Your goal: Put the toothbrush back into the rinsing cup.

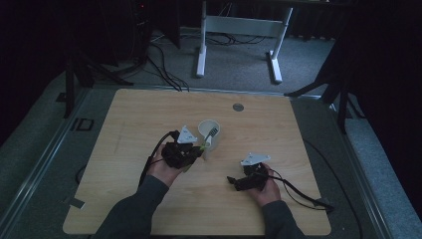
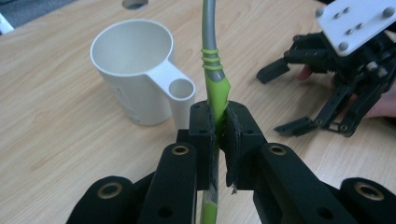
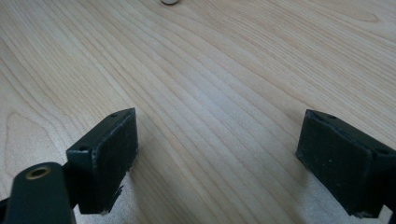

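Note:
A white mug (image 1: 203, 129) with a thick handle stands near the middle of the wooden table (image 1: 149, 114). My left gripper (image 1: 198, 150) is just to its left, shut on the green handle of a toothbrush (image 1: 212, 133). The brush's grey neck reaches up over the mug's rim. In the left gripper view both pads (image 2: 201, 126) pinch the green and grey toothbrush (image 2: 212, 60), with the mug (image 2: 135, 74) ahead on the left. My right gripper (image 1: 233, 180) rests on the table to the right, open and with nothing between its fingers; its jaws (image 3: 219, 158) frame bare wood.
A round grey grommet (image 1: 238, 107) sits in the table's far part. Cables trail from both grippers toward the front edge. A white desk frame (image 1: 239, 30) and dark stands are on the floor beyond the table. A tape scrap (image 1: 74, 202) lies at the front left corner.

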Available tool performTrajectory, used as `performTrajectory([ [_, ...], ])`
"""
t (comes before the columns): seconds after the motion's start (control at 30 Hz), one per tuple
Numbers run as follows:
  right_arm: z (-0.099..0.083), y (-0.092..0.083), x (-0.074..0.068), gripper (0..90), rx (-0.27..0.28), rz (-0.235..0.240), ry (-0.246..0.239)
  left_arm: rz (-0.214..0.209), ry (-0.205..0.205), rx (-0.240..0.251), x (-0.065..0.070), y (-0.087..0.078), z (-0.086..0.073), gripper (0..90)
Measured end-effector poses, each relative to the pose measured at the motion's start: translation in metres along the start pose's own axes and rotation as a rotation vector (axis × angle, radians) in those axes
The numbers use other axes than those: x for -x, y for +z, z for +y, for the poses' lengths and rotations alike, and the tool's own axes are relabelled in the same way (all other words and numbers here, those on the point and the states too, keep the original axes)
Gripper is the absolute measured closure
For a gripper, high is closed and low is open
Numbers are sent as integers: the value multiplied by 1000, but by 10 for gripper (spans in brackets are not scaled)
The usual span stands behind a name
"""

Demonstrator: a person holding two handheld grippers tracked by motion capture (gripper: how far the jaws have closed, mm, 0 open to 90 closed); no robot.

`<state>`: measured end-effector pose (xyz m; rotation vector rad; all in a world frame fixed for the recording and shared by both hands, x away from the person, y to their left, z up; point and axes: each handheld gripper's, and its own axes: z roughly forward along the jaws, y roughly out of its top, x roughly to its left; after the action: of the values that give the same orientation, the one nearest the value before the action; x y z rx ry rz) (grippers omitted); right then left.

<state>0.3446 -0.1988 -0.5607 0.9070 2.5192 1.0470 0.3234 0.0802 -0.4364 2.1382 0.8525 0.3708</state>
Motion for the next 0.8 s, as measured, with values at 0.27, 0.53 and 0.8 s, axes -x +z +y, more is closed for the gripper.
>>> performTrajectory([
  [0.27, 0, 0, 0, 120, 0, 0, 0, 6, 8, 57, 0, -3, 1, 825],
  [0.53, 0, 0, 0, 120, 0, 0, 0, 4, 18, 95, 0, -5, 1, 824],
  [0.8, 0, 0, 0, 120, 0, 0, 0, 5, 18, 116, 0, -6, 1, 824],
])
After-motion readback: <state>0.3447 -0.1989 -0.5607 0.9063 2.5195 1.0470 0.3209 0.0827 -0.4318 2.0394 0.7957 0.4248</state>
